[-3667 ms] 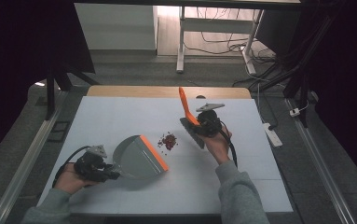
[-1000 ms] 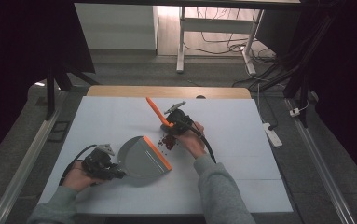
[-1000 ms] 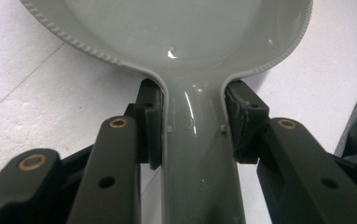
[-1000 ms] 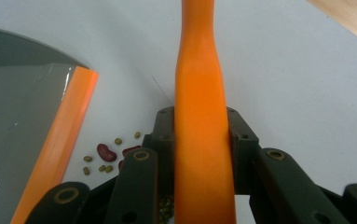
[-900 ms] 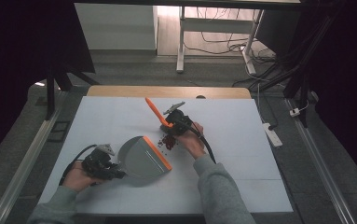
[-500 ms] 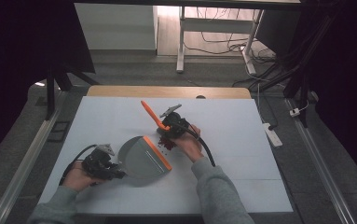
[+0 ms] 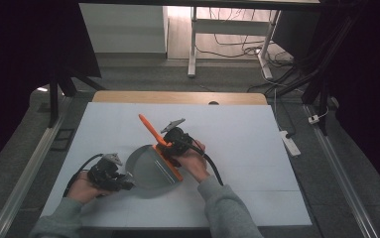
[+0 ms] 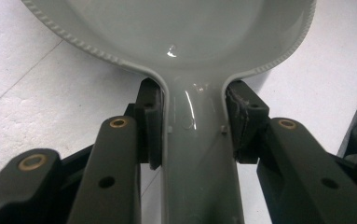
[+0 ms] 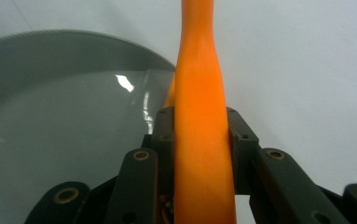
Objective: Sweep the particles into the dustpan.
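Brush at dustpan lip, 1 o'clock side. Your left tongs pinch its handle, right tongs the brush. Tipping out remains.

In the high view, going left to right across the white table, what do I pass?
Left gripper → grey dustpan → dustpan's orange front edge → right gripper, holding the orange brush handle → white power strip on the floor beside the table.
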Available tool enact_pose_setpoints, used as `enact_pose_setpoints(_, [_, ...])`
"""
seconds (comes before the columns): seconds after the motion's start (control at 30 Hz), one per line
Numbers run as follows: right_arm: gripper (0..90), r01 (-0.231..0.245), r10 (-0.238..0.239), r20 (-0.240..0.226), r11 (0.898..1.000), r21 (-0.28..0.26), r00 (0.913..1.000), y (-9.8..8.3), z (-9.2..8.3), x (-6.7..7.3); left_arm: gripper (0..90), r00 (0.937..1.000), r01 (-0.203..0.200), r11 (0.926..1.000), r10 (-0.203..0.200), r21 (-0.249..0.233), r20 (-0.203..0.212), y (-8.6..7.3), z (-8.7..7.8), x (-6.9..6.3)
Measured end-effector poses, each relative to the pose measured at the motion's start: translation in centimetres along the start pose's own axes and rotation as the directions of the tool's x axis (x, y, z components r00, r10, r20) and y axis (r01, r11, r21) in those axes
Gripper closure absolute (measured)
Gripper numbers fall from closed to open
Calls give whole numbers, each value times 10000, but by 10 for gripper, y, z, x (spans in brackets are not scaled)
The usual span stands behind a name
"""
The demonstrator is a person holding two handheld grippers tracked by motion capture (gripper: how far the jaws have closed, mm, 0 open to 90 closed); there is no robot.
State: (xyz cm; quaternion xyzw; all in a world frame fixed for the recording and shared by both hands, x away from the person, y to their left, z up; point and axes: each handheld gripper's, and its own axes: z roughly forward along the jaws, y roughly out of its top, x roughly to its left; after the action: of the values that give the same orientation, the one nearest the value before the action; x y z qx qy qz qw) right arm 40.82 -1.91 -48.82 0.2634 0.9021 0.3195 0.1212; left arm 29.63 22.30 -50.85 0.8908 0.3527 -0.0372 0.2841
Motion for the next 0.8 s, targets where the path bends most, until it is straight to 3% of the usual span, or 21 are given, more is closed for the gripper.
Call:
enact_pose_setpoints(0.2, [705,-287,256,-636,9985,-472,9976,1,-3,12,617,10000,30,10000,-30,24,-7,0,1,0])
enact_pose_setpoints(0.33, [705,-174,113,-1012,9981,-595,9948,5,-4,25,617,10000,48,10000,-48,60,2,-1,2,1])
enact_pose_setpoints(0.47, [705,-166,-9,-1902,9958,-906,9817,9,-6,36,617,10000,68,10000,-68,72,12,-1,3,1])
enact_pose_setpoints(0.6, [704,-67,-140,-1635,9921,-1255,9864,13,-15,36,617,10000,59,9999,-59,85,14,-2,3,1])
enact_pose_setpoints(0.8, [705,-539,353,-1080,9832,-1746,9935,11,-38,11,617,10000,44,9999,-44,115,11,-2,3,1])
